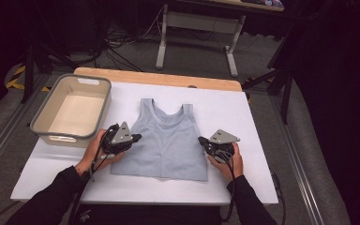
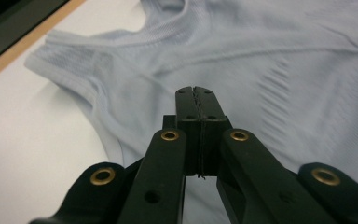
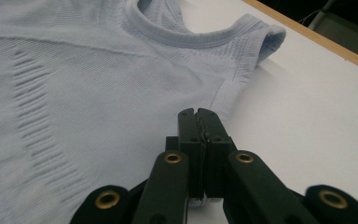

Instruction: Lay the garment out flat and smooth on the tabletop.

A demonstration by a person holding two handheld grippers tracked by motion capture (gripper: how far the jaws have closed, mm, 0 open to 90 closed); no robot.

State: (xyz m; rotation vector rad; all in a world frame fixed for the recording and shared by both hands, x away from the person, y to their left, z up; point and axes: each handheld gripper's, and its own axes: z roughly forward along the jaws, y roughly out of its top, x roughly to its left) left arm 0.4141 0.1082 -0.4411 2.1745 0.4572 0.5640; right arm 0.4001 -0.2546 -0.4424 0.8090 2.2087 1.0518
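A pale blue sleeveless top (image 1: 166, 138) lies flat on the white table (image 1: 243, 117), neck away from me. My left gripper (image 1: 136, 137) hovers at the top's left edge, jaws shut with nothing between them; in the left gripper view its closed tips (image 2: 196, 93) hang over the fabric (image 2: 270, 70) below the armhole. At the top's right edge my right gripper (image 1: 200, 140) is also shut and empty. In the right gripper view its tips (image 3: 198, 114) sit above the side seam of the top (image 3: 74, 93), near the right armhole.
A beige plastic bin (image 1: 72, 110) with a grey rim stands empty at the table's left back corner. A wooden strip (image 1: 159, 77) runs along the table's far edge. Beyond it are a desk frame (image 1: 197, 37) and cables on the floor.
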